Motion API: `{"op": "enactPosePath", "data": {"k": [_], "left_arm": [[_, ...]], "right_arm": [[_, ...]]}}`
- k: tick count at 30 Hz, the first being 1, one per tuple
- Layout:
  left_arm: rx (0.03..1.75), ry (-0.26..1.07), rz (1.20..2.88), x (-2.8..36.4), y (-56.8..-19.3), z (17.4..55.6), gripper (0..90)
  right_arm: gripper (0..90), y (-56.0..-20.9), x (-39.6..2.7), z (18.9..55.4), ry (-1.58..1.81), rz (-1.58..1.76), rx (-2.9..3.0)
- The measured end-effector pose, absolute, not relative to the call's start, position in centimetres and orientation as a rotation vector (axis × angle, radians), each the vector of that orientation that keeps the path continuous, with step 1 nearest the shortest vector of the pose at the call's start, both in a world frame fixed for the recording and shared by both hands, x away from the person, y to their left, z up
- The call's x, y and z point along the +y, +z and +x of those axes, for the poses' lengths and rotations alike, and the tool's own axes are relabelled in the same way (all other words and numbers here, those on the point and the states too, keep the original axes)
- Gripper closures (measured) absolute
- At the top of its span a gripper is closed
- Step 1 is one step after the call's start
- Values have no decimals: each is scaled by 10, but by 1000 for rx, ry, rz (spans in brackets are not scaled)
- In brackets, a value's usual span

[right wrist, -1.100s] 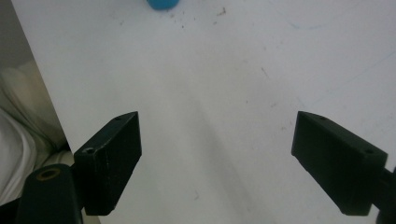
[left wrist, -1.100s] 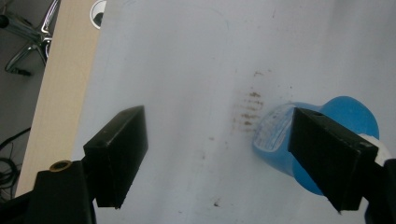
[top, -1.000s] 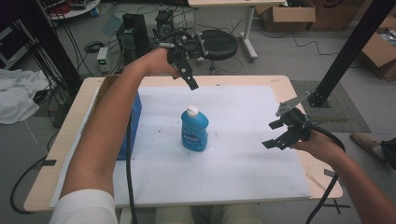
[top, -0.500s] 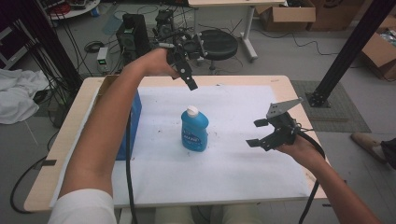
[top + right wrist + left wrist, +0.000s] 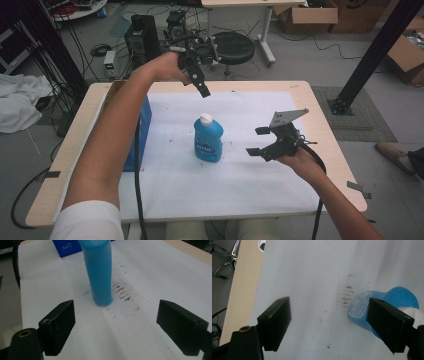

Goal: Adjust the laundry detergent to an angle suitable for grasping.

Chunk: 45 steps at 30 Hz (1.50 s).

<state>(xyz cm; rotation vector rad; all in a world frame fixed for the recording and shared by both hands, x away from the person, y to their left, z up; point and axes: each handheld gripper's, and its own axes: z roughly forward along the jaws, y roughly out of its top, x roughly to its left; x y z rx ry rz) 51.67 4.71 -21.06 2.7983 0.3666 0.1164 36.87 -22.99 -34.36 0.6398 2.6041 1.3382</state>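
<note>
Blue bottle (image 5: pixel 208 139) stands upright mid-tabletop on the white sheet (image 5: pixel 240 180), white cap (image 5: pixel 205 119) on. Right gripper (image 5: pixel 260 141) sits low off its right side, jaws wide, nothing between them. Left gripper (image 5: pixel 199 82) hangs over the far edge, jaws also spread and empty. Risk: bottle is tall and narrow, so an off-centre pad hit likely tips it. Right gripper view shows brown specks (image 5: pixel 121 292) at the base and a blue box (image 5: pixel 67 247) behind; left gripper view shows the label (image 5: pixel 358 307) from above.
</note>
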Motion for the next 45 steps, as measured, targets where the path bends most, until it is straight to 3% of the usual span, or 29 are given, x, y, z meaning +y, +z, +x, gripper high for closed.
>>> {"op": "enactPosePath", "data": {"k": [45], "left_arm": [[364,107,2796,46,-214,517,210]], "right_arm": [[150,-382,-153,385,1460,580,2530]]}}
